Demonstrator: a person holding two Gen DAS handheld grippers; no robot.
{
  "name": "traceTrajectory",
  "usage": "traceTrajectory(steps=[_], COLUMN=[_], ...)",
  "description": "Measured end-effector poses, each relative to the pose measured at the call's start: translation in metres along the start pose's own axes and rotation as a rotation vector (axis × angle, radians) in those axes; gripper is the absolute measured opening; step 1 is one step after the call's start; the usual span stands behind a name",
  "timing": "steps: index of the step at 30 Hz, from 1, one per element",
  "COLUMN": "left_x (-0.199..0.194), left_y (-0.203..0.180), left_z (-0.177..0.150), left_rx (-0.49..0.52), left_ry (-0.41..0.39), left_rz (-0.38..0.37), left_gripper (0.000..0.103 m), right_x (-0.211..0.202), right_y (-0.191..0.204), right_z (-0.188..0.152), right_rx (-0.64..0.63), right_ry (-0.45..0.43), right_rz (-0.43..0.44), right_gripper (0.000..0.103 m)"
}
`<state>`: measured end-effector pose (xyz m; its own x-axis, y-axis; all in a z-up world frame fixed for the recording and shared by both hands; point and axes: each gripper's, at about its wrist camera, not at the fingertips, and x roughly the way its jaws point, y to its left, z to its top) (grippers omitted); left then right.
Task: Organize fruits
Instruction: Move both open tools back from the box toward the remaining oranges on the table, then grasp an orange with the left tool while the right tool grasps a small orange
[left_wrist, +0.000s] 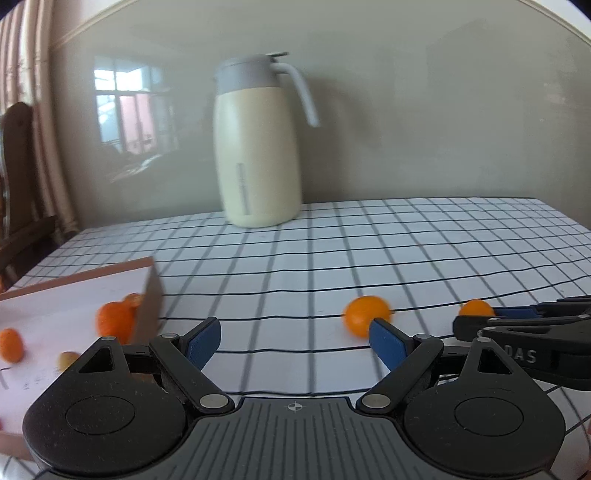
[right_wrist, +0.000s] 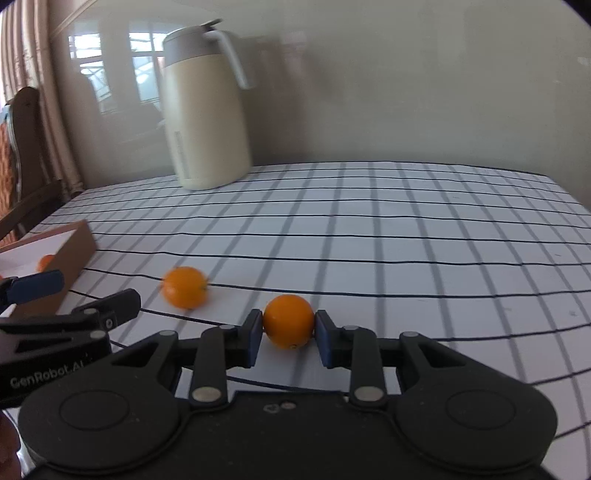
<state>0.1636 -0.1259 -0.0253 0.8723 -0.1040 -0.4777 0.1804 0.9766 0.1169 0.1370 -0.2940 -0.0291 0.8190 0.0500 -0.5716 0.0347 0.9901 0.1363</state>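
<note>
I had several fruits already in the box (left_wrist: 147, 295), left of my spread, empty left gripper (left_wrist: 295, 343). My right gripper (right_wrist: 288, 334) clenched one orange (right_wrist: 288, 320) between its pads; another orange (right_wrist: 184, 287) lay loose ahead-left, unsorted.

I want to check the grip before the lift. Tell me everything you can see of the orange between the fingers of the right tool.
The orange is small, round and bright, with smooth, slightly glossy skin and a tiny dark mark low on its front. It looks whole and unpeeled. It sits between the blue pads of the right tool, which press on its left and right sides. Its underside is at the checked tablecloth; whether it is touching or just lifted is unclear. A second orange lies apart to its left.
</note>
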Motion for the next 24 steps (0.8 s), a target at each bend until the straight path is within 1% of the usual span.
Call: traceTrajectory(steps=[3, 7, 9, 12, 13, 14, 16, 17, 20, 21, 22, 24], left_x=[0.008, 0.018, 0.023, 0.03, 0.032, 0.035, 0.042, 0.044, 0.046, 0.046, 0.045, 0.044], left_y=[-0.011, -0.027, -0.032, -0.034, -0.033, -0.033, -0.033, -0.032, -0.032, -0.032, -0.033, -0.033], left_z=[0.003, 0.006, 0.007, 0.008, 0.009, 0.009, 0.009, 0.009, 0.008, 0.008, 0.008, 0.007], left_rx=[-0.001, 0.007, 0.018, -0.001, -0.012, -0.019, -0.026, -0.034, -0.045, -0.041, -0.038, -0.04], left_ry=[0.012, 0.024, 0.024, 0.042, 0.051, 0.062, 0.097, 0.107, 0.113, 0.112, 0.11, 0.109], left_rz=[-0.029, -0.063, -0.066, -0.073, -0.082, -0.09, -0.1, -0.109, -0.117, -0.118, -0.118, -0.121], left_gripper=[0.088, 0.088, 0.088, 0.087, 0.077, 0.071, 0.046, 0.043, 0.042, 0.038, 0.037, 0.037], right_x=[-0.004, -0.004, -0.003, -0.002, -0.001, 0.0, 0.0, 0.0, 0.002, 0.003, 0.004, 0.005], right_y=[-0.01, -0.014, -0.016, -0.021, -0.021, -0.021, -0.021, -0.02, -0.02, -0.019, -0.017, -0.015], right_z=[0.001, 0.001, 0.001, 0.001, 0.002, 0.002, 0.002, 0.002, 0.002, 0.003, 0.003, 0.003], right_rx=[0.009, 0.017, 0.019, 0.038, 0.04, 0.04, 0.041, 0.042, 0.049, 0.049, 0.046, 0.035], right_ry=[-0.008, -0.015, -0.018, -0.012, -0.013, -0.013, -0.015, -0.014, -0.003, 0.001, 0.003, 0.002], right_rz=[-0.027, -0.027, -0.03, -0.021, -0.02, -0.02, -0.02, -0.02, -0.009, -0.006, -0.005, -0.004], right_gripper=[0.023, 0.025, 0.024, 0.027, 0.028, 0.028, 0.028, 0.028, 0.031, 0.031, 0.031, 0.031])
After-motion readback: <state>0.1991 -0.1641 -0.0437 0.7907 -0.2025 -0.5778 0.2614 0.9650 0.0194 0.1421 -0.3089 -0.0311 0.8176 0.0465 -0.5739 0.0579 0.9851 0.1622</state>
